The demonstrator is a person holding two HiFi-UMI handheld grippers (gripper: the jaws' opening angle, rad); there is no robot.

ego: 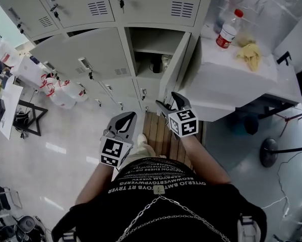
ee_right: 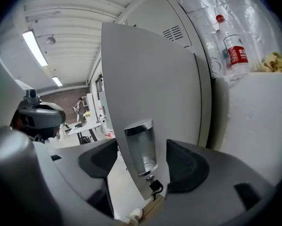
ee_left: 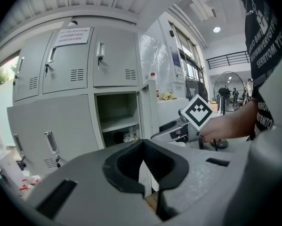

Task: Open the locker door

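Note:
The grey locker door [ego: 172,67] stands swung out to the right of its open compartment [ego: 153,54], which has a shelf and some small items inside. My right gripper [ego: 171,104] is open at that door's lower edge. In the right gripper view the door's chrome handle [ee_right: 141,147] sits between the spread pads [ee_right: 187,166] without touching them, and a key [ee_right: 155,187] hangs below it. My left gripper [ego: 124,121] hangs lower left, away from the lockers, shut with nothing in it. The left gripper view shows its jaws [ee_left: 144,166] closed together in front of the open compartment [ee_left: 116,119].
A white cabinet [ego: 231,79] right of the door carries a plastic bottle [ego: 227,32] and a yellow cloth [ego: 249,54]. Other locker doors [ego: 85,54] with handles and keys fill the left. Water jugs [ego: 60,92] stand on the floor at left; a wooden board [ego: 158,135] lies underfoot.

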